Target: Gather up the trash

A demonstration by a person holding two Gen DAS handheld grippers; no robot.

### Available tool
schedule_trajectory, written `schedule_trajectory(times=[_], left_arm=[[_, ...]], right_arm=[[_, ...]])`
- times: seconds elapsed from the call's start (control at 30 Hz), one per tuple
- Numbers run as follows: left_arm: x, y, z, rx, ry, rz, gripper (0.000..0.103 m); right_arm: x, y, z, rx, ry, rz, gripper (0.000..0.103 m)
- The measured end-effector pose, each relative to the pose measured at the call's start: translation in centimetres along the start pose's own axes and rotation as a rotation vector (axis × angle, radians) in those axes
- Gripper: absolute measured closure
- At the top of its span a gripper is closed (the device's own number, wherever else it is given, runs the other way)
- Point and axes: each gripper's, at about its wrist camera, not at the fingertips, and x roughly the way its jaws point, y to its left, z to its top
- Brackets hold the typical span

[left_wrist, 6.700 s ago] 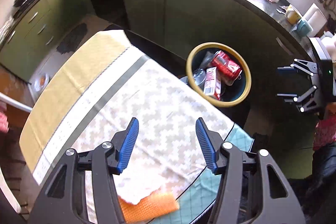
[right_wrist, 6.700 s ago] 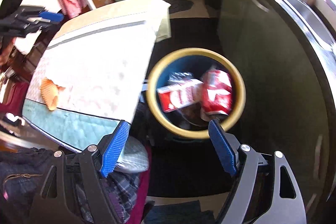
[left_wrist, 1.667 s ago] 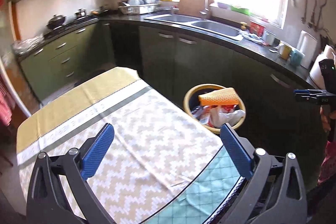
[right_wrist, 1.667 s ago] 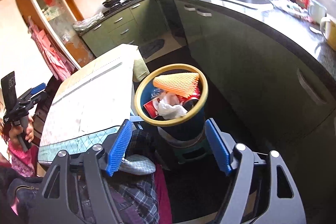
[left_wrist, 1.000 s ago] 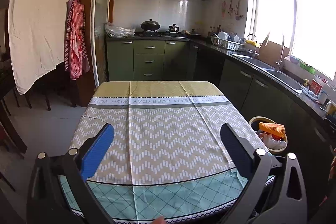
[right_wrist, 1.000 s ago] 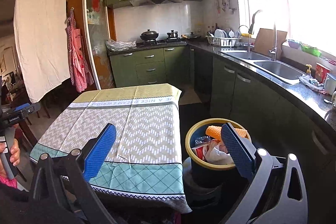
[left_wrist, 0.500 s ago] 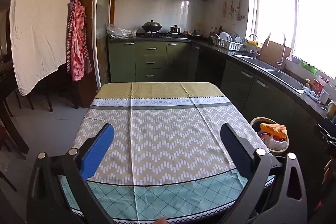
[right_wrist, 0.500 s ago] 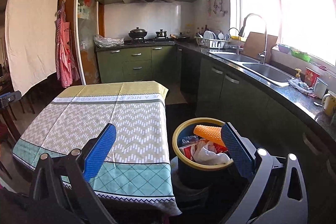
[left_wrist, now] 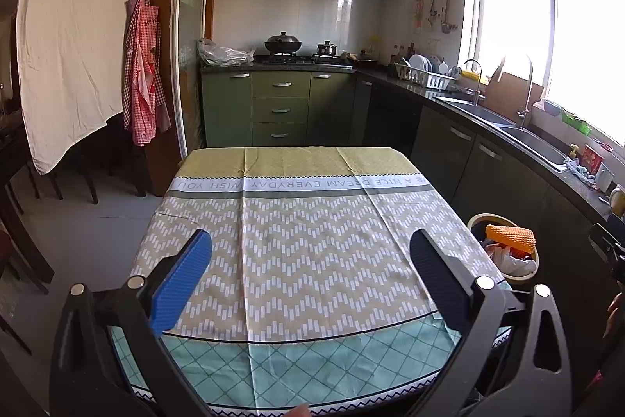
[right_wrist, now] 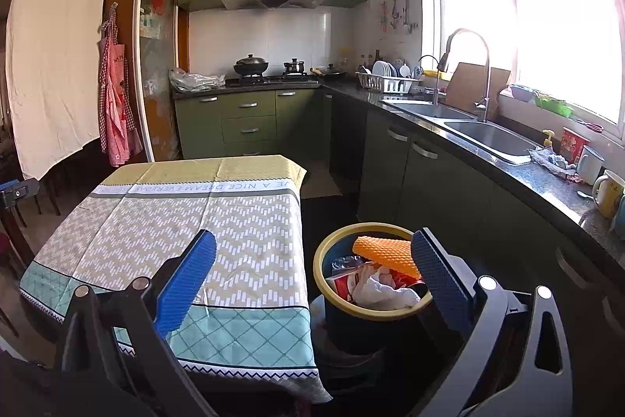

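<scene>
Trash: orange foam net point(right_wrist: 384, 253) tops the heap in the bin point(right_wrist: 343, 235), beside the table point(left_wrist: 304, 241).
My tongs: left gripper point(left_wrist: 310, 262) and right gripper point(right_wrist: 308, 262) both spread wide, holding nothing.
Risk: I judge a nudge could tip the perched net out.

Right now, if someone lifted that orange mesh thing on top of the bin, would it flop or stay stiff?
The orange mesh sleeve looks like foam netting, so probably very light and squashy. It spans the trash bin rim without sagging, so it likely holds its shape. Perched high, it could slide off if nudged.
</scene>
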Motion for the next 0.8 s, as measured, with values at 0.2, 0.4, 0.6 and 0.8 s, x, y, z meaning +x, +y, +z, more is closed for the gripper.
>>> schedule_trajectory(times=[0.2,0.4,0.6,0.8], left_arm=[[0.1,-0.06,-0.22,0.001,0.003,-0.001,0.006],[0.15,-0.05,-0.25,-0.001,0.004,-0.004,0.006],[0.15,-0.11,-0.4,0.002,0.005,-0.004,0.006],[0.22,-0.18,-0.58,0.0,0.007,-0.003,0.006]], right_arm=[[0.03,-0.09,-0.02,0.0,0.003,-0.004,0.005],[0.0,-0.06,0.01,0.0,-0.002,-0.008,0.005],[0.08,-0.07,-0.01,-0.001,0.003,-0.009,0.005],[0.12,-0.05,0.01,0.0,0.002,-0.011,0.005]])
